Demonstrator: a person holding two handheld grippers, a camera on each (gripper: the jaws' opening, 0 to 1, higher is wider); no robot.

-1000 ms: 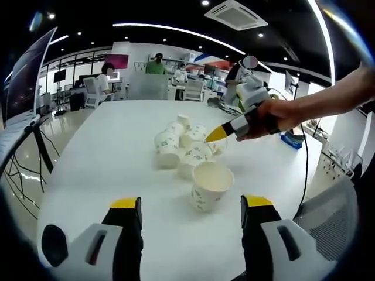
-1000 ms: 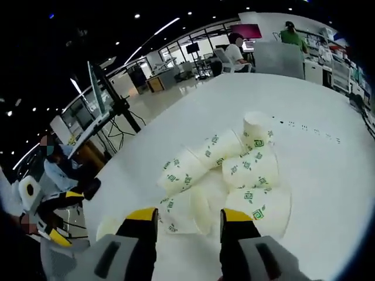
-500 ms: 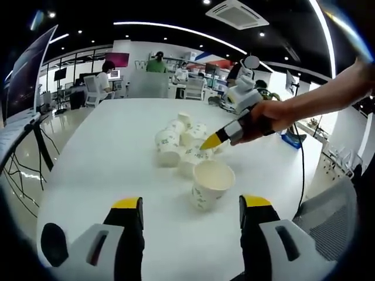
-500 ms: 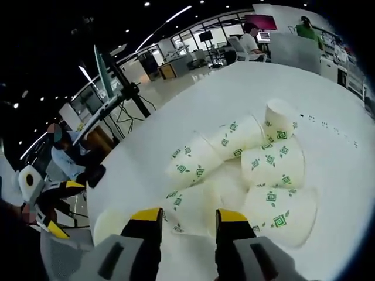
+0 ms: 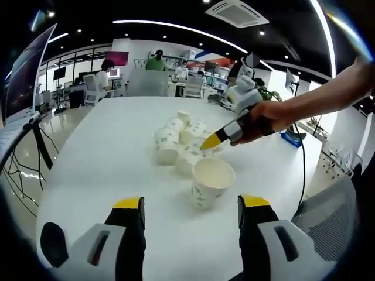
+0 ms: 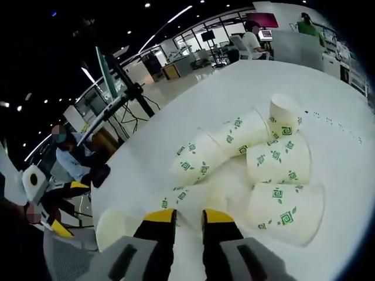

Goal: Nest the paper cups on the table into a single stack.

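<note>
Right tool (image 6: pixel 188 215): jaws nearly closed around the rim of a tipped paper cup (image 6: pixel 193 198) directly ahead, its axis level on the worktop (image 6: pixel 351 140). Left tool (image 5: pixel 188 205): wide open, empty; upright cup (image 5: pixel 210 183) just ahead.

1. Left gripper (image 5: pixel 190 213): two black jaws with yellow tips, at 7 and 5 o'clock in the left gripper view, on pale grey bodies with dark slots.
2. Right gripper (image 6: pixel 188 218): same build, yellow-tipped black jaws, grey housings.
3. Seen at 2 o'clock in the left gripper view: its yellow tip, black-and-white body.
4. Person's forearm (image 5: pixel 328 99): bare, no sleeve visible.
</note>
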